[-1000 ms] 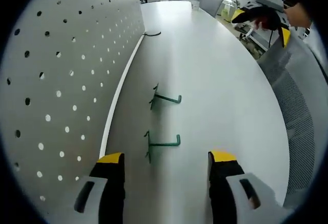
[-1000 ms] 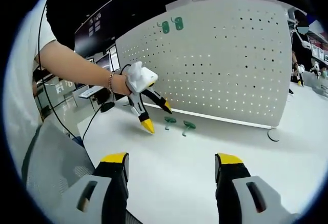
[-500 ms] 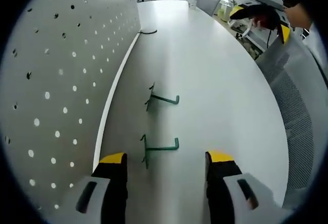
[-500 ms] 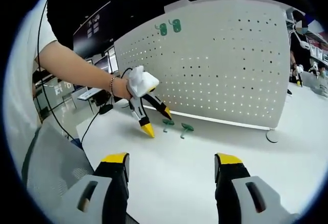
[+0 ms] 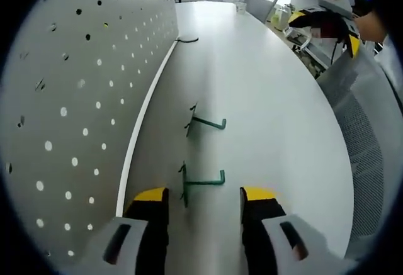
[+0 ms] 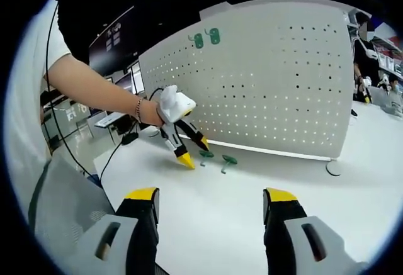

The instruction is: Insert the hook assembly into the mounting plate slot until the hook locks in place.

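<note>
Two green wire hooks lie on the white table (image 5: 277, 111) beside the upright white pegboard (image 5: 75, 99). The near hook (image 5: 201, 182) sits just ahead of my left gripper (image 5: 203, 194), whose yellow-tipped jaws stand open on either side of it, not touching it. The far hook (image 5: 204, 124) lies further along. In the right gripper view, my left gripper (image 6: 195, 151) points down at the two hooks (image 6: 206, 154) (image 6: 228, 160) in front of the pegboard (image 6: 283, 86). My right gripper (image 6: 211, 194) hangs open over the table's edge, holding nothing, and appears again as the right gripper (image 5: 324, 17) far off.
Two more green hooks (image 6: 206, 37) hang near the pegboard's top edge. A black cable (image 5: 187, 39) lies at the board's foot. A grey mesh chair (image 5: 365, 130) stands along the table's edge. A person's arm (image 6: 94, 86) carries the left gripper.
My left gripper has come forward and down to the near hook, and its jaws have narrowed a little. The right gripper has stayed about where it was.
</note>
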`<act>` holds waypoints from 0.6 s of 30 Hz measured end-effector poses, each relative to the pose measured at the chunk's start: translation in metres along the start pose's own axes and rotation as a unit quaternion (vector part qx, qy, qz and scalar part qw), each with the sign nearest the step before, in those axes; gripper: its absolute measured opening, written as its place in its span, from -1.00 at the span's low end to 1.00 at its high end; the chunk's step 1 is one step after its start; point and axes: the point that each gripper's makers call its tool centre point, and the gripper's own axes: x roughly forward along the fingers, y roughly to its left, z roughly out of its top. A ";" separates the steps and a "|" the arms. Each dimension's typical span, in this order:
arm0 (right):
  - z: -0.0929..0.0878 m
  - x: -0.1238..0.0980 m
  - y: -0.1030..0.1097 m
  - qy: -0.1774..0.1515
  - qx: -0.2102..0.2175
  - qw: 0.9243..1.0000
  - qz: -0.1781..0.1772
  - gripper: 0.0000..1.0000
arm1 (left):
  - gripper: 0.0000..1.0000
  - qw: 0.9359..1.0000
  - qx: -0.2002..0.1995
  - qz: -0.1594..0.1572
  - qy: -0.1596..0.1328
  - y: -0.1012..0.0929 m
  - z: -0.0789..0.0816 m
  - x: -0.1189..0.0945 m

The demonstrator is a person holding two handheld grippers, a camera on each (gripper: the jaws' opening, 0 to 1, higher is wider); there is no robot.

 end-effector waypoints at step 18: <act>0.000 -0.001 0.000 0.001 0.002 1.000 0.000 0.28 | -0.42 1.000 -0.019 0.020 0.006 0.008 -0.001 -0.001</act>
